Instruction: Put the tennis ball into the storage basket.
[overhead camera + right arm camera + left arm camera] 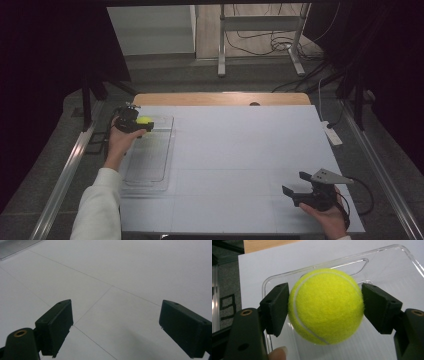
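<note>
A yellow tennis ball (145,120) (325,306) sits between the black pads of my left gripper (140,124) (325,315), which is shut on it. The ball hangs just over the far end of a clear plastic tray (150,167) (387,251) lying at the table's left side. A fingertip shows at the bottom of the left gripper view. My right gripper (294,182) (115,325) is held near the front right of the white table (240,150). It stands open, with bare table surface between its pads.
A white power strip (332,134) lies at the table's right edge. Behind the table stand a metal frame (260,30) and loose cables on the floor. Metal rails (65,170) run along both sides.
</note>
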A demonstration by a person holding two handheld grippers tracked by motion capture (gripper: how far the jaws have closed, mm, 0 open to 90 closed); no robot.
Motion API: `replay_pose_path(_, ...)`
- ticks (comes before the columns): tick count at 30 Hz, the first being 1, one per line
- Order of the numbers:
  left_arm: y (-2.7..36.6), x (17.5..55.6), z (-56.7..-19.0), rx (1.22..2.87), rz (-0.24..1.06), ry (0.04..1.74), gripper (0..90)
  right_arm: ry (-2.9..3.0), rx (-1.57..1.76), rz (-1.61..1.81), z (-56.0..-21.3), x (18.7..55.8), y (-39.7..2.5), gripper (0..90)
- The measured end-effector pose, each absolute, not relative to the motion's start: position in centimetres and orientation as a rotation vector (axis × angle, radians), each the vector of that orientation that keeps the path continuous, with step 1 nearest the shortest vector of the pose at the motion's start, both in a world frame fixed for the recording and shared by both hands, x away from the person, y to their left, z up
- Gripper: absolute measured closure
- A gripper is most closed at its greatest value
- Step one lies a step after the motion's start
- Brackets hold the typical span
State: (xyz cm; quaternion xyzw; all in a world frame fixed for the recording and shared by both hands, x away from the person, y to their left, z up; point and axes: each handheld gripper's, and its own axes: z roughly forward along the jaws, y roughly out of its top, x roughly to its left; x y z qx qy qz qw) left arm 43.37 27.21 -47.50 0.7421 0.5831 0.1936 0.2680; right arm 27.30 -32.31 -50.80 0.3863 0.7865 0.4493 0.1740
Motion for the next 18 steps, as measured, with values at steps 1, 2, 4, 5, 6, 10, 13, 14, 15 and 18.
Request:
replay_pose_path(1, 27.2, 43.4, -47.6, 2.005, 0.521, 1.575, 26.4, 2.231, 1.095, 1.274, -50.8, 27.3, -32.3, 12.0)
replay_pose_path(2, 27.2, 43.4, -47.6, 2.012, 0.521, 1.577, 26.3, 2.231, 1.095, 1.273, -50.8, 27.3, -32.3, 12.0)
replay_pose_path(4, 27.1, 43.5, -47.8, 2.015, 0.513, 1.581, 26.3, 2.23, 1.095, 1.274, -50.8, 27.3, -32.3, 12.0)
replay_pose_path(5, 27.1, 43.5, -47.9, 2.021, 0.516, 1.577, 26.3, 2.229, 1.096, 1.274, -50.8, 27.3, -32.3, 12.0)
replay_pose_path(6, 27.1, 43.5, -47.9, 2.021, 0.516, 1.577, 26.3, 2.23, 1.096, 1.274, -50.8, 27.3, -32.3, 12.0)
replay_pose_path(10, 26.9, 43.6, -48.2, 2.038, 0.504, 1.582, 26.3, 2.23, 1.094, 1.273, -50.8, 27.3, -32.3, 12.0)
replay_pose_path(13, 26.8, 43.7, -48.5, 2.052, 0.497, 1.593, 26.2, 2.23, 1.094, 1.273, -50.8, 27.3, -32.3, 12.0)
replay_pose_path(14, 26.8, 43.7, -48.5, 2.054, 0.497, 1.595, 26.2, 2.231, 1.096, 1.273, -50.8, 27.3, -32.3, 12.0)
replay_pose_path(15, 26.8, 43.7, -48.6, 2.06, 0.497, 1.597, 26.2, 2.231, 1.095, 1.273, -50.8, 27.3, -32.3, 12.0)
replay_pose_path(18, 26.6, 43.7, -48.7, 2.07, 0.503, 1.593, 26.2, 2.233, 1.095, 1.272, -50.9, 27.3, -32.3, 12.0)
